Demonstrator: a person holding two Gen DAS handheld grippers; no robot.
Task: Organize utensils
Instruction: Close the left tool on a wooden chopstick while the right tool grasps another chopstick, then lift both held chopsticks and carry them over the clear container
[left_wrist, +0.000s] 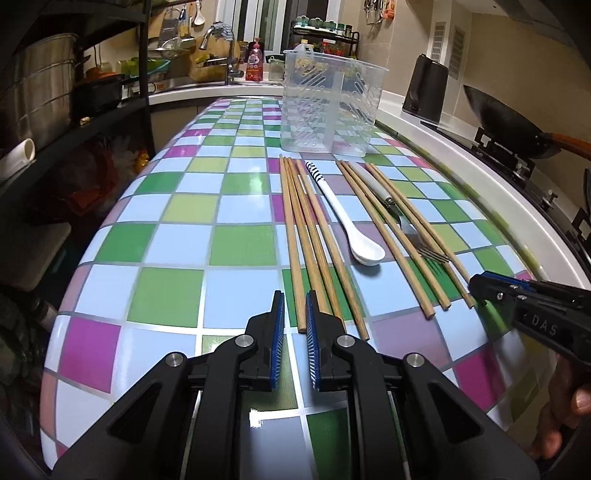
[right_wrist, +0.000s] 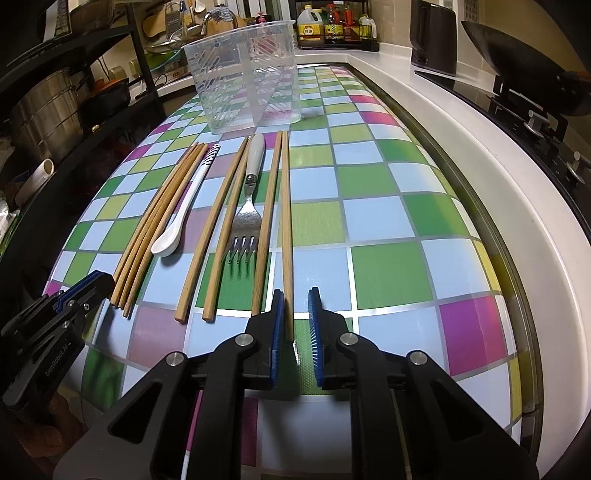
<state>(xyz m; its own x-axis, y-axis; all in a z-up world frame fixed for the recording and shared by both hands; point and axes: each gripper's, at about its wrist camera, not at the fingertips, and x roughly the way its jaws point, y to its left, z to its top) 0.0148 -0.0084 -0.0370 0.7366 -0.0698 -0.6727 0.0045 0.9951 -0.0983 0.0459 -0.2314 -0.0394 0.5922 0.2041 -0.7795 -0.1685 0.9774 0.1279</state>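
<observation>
Clear slotted plastic utensil holder upright at the far end of the checkered table. Just nearer than the holder, side by side: wooden chopsticks, white ceramic spoon, white-handled metal fork. Left tool spread, empty, at the chopstick ends; right tool spread astride the rightmost chopstick's near end.

left tongs parted, hovering low; right tongs parted, alongside.

Wooden chopsticks, glossy white ceramic spoon, metal fork, clear plastic holder.
</observation>
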